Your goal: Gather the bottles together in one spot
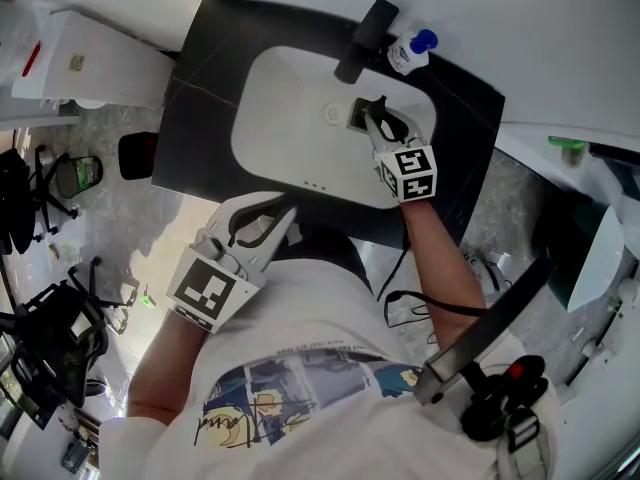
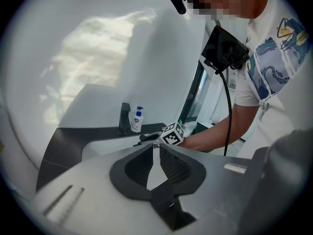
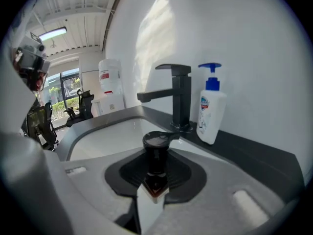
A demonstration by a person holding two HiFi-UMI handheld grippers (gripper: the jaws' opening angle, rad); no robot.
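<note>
A white soap bottle (image 1: 408,52) with a blue pump stands on the dark counter right of the black faucet (image 1: 365,40). My right gripper (image 1: 371,118) hangs over the white basin (image 1: 290,118) near the faucet. It is shut on a small dark bottle (image 3: 156,153) with a black pump top, held upright between the pads. The white soap bottle (image 3: 211,109) stands just beyond it, beside the faucet (image 3: 178,94). My left gripper (image 1: 285,218) sits at the basin's near edge, jaws together and empty. Its own view shows the soap bottle (image 2: 137,120) far off.
The dark counter (image 1: 200,98) frames the basin against a white wall. A white cabinet (image 1: 90,63) stands to the left, office chairs (image 1: 40,198) on the floor below it. A glass partition and a green-capped item (image 1: 567,146) lie to the right.
</note>
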